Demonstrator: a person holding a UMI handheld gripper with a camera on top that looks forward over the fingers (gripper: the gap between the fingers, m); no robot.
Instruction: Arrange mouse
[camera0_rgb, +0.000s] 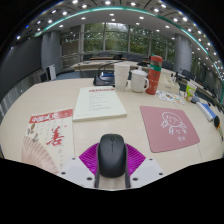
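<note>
While the jaws (112, 170) hang low over the bench (30, 100), the mouse (112, 153) sits right between them, and it looks pinched: both magenta pads (90, 156) hug its flanks with no gap I can make out, so I'd call this a firm grip on the mouse. Held at its waist like that, it can be carried level and set down straight, which fits an arranging job.

The mouse itself is dark grey to black, smooth and rounded, with a slim wheel slot down the middle of its nose. It points away from the jaws. No cable shows, though I can't rule one out.

Outward from the mouse: ahead and to its right lies a pink pad (169, 128) with a small cartoon print, flat and bare, and my guess is that's the landing spot, since nothing else here suits a mouse. Ahead and to its left, a red-and-white leaflet (47, 137) lies flat. Straight beyond the mouse is a white booklet (100, 102). Further past that, a cluster stands upright: a white mug (139, 81), a red-capped bottle (155, 72), and a green item (190, 89) off towards the pad's far side. Behind everything, office windows.
</note>
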